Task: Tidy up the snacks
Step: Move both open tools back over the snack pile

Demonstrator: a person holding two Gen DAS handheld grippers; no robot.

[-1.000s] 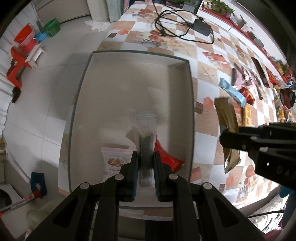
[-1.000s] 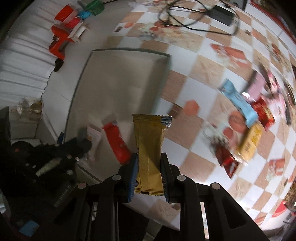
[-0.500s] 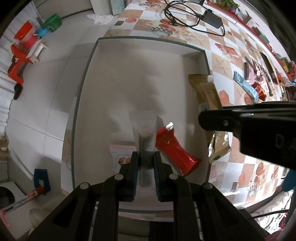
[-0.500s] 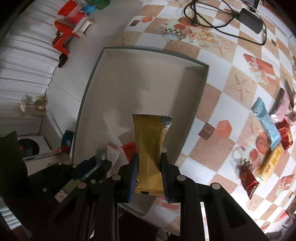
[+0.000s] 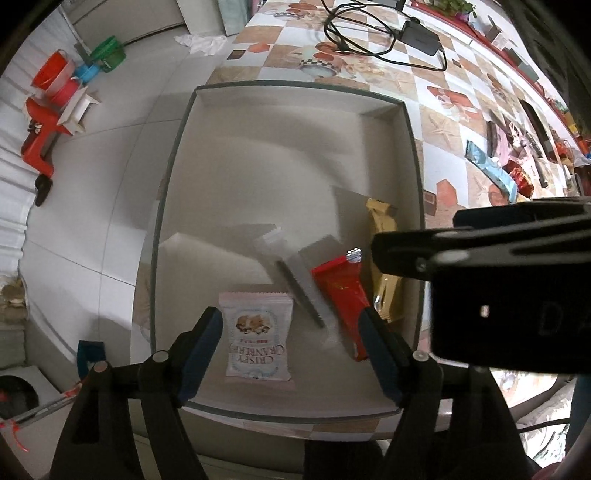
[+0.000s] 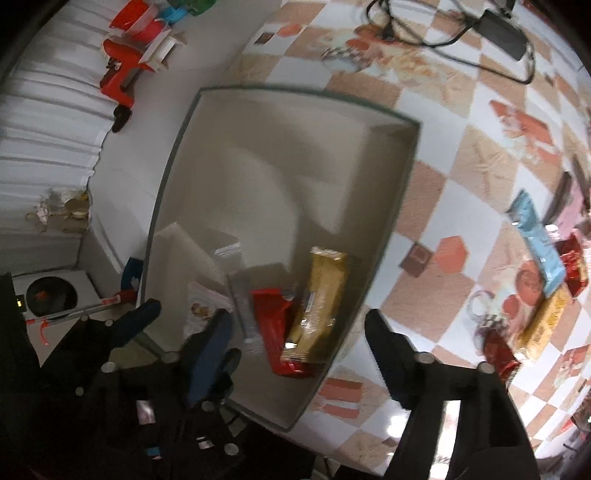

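Note:
A shallow grey box [image 5: 295, 86] holds the sorted snacks. My left gripper [image 5: 291, 321] hovers above its near end, jaws opening, pads touching nothing. Under it a clear wrapper with a dark bar [image 5: 295, 273] shows blurred and tilted, beside a pink-white cranberry packet [image 5: 258, 339] and a red packet [image 5: 343, 291]. My right gripper [image 6: 297, 321] is over the box [image 6: 295, 92], jaws opening and free of the gold packet [image 6: 321, 291], which lies partly on the red packet [image 6: 275, 321]. The gold packet [image 5: 384, 266] rests by the box's right wall.
Loose snacks lie on the checkered tablecloth to the right: a blue packet [image 6: 535, 236], a yellow one [image 6: 543, 325] and red ones [image 6: 498, 354]. A black cable and power adapter [image 5: 417, 33] lie beyond the box. Red and green tubs [image 5: 55, 74] stand on the floor at left.
Both grippers went from shut to open. The clear wrapper left the left jaws and dropped into the box. The gold packet left the right jaws and landed beside the red one.

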